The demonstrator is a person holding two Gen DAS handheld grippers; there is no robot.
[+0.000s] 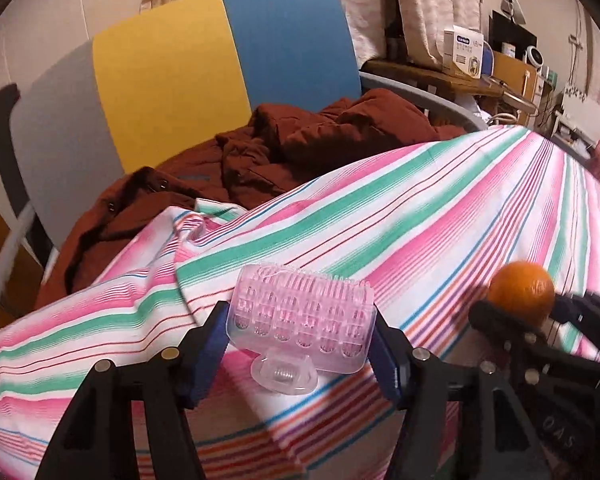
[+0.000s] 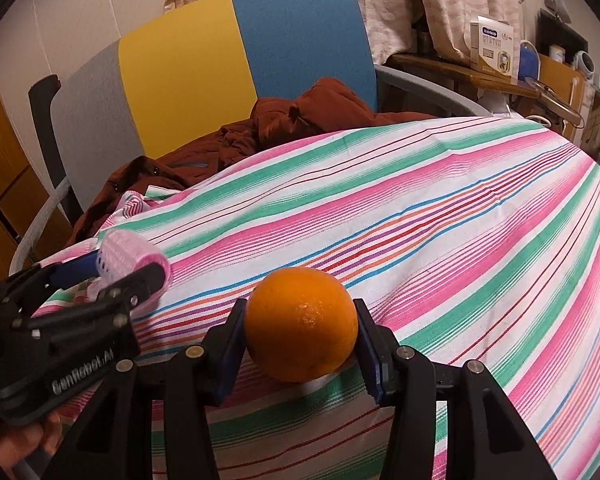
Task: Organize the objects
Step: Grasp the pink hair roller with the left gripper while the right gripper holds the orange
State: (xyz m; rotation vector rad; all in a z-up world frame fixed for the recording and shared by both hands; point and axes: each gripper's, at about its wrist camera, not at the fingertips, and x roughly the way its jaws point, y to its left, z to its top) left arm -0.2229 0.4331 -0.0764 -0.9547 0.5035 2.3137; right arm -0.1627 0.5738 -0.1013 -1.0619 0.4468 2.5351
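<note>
Right hand-held gripper (image 2: 300,344) clamping orange (image 2: 300,322), underside hidden; left one's grip unclear

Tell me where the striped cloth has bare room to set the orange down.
The striped cloth lies bare beyond and right of the orange, up to the far edge by the brown garment. It is crowded at near left, where the left gripper brackets the pink brush.

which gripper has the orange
The right gripper: its pads press the orange. The left gripper straddles a pink brush instead.
</note>
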